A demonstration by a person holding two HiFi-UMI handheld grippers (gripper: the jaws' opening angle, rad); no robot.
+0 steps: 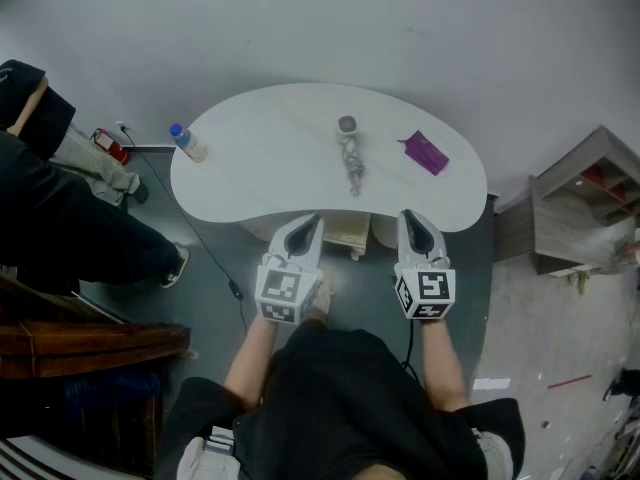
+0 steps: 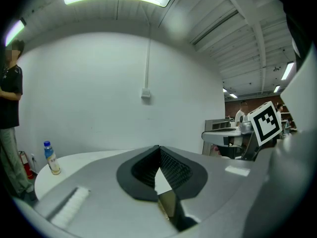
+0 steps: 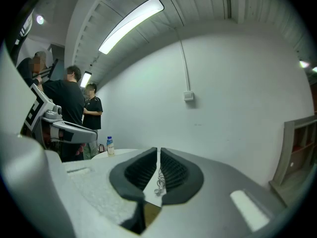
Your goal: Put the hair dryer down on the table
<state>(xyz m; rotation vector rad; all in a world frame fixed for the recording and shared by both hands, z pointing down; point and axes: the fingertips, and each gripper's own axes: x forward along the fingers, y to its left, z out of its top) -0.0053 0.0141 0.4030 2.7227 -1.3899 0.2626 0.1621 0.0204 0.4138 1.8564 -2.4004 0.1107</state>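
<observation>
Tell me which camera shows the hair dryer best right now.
The head view: the hair dryer lies whole on the white table, its cord trailing toward the person. The right gripper view shows only a bit of that cord, low in the frame. The left gripper view shows none of it.

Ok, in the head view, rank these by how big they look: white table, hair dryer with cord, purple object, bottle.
1. white table
2. hair dryer with cord
3. purple object and bottle: too alike to rank.
</observation>
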